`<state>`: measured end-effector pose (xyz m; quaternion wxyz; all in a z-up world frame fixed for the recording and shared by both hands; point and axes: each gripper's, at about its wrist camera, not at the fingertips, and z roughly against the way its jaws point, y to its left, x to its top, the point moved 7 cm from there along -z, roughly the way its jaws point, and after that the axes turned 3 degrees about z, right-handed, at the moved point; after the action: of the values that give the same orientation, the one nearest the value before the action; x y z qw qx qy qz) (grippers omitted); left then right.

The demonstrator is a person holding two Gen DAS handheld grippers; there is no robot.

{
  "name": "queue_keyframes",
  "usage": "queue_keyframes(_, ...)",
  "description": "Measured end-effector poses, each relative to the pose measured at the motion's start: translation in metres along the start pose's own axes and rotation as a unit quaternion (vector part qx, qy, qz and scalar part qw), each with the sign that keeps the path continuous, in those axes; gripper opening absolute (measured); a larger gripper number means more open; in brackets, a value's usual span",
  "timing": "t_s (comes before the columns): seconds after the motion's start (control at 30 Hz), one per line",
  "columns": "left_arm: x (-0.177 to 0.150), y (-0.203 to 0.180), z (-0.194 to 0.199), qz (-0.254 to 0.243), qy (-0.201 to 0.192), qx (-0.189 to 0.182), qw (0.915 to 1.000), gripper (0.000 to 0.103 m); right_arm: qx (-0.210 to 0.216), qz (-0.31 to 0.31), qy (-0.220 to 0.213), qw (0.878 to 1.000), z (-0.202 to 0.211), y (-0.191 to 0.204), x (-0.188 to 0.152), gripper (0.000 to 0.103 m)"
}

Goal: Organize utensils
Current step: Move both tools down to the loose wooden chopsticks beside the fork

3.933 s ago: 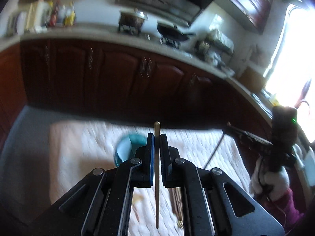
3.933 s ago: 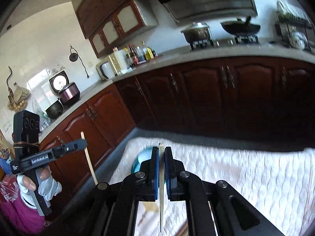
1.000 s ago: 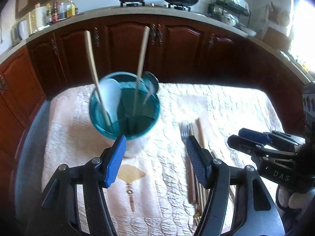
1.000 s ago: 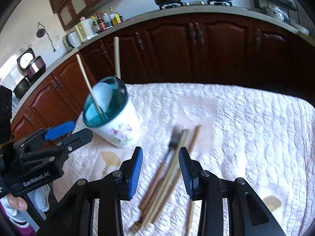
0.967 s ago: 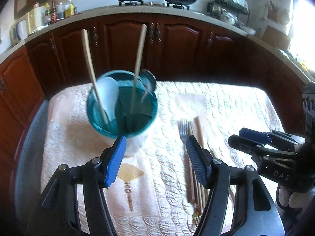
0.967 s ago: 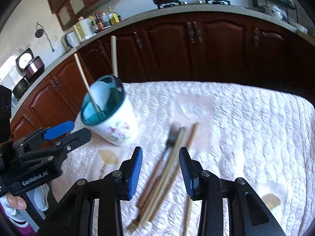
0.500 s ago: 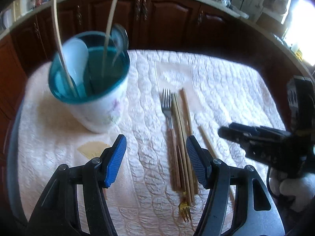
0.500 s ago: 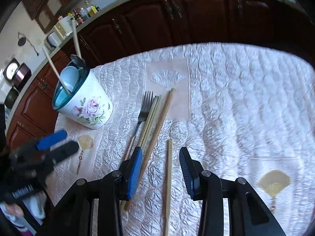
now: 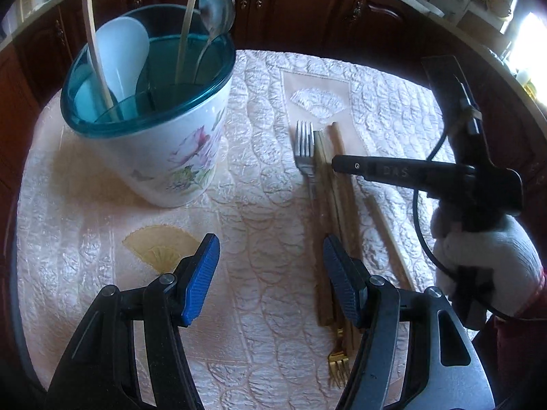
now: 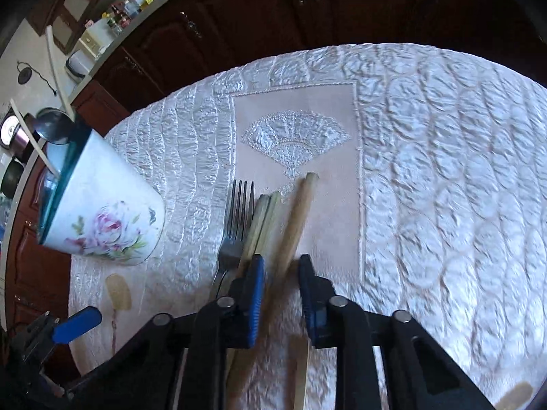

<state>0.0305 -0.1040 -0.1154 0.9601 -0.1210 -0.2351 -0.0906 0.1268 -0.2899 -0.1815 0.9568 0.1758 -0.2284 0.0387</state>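
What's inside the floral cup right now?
In the cup: a white spoon, a metal spoon and two chopsticks, all leaning on the rim. The cup's wall hides their lower ends.

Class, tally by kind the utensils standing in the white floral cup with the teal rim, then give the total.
Pale wooden chopsticks: 2
White plastic spoon: 1
Silver metal spoon: 1
Total in the white floral cup with the teal rim: 4
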Motion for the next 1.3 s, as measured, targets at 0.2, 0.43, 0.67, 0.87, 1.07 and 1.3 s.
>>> queue_keyframes(0.2,0.003,0.0,-0.01,0.005,0.005,0.0,1.0,0.063,0.025,-0.019,0.0,1.0,0.012,-0.006,-0.006,0.007)
queue_keyframes(0.43,0.003,-0.005,-0.023,0.007,0.012,-0.004,0.9999,0.063,0.077,-0.051,0.013,0.996,0.041,-0.001,-0.059,0.007)
queue_keyframes(0.67,-0.004,-0.013,-0.024,-0.005,0.021,-0.008,0.9997,0.063,0.083,-0.036,0.052,0.995,0.043,0.014,-0.102,0.007)
queue_keyframes(0.87,-0.004,-0.022,-0.021,-0.012,0.023,-0.026,0.9993,0.063,0.031,-0.019,0.008,0.999,0.068,-0.005,-0.084,0.013)
queue_keyframes(1.07,-0.007,-0.035,-0.022,-0.022,0.024,-0.035,0.9988,0.062,-0.018,0.02,0.027,0.999,0.039,-0.009,-0.06,0.013)
queue_keyframes(1.3,-0.013,-0.051,-0.019,-0.028,0.042,-0.07,0.9962,0.059,-0.035,0.044,0.019,0.998,0.033,-0.008,-0.055,0.007)
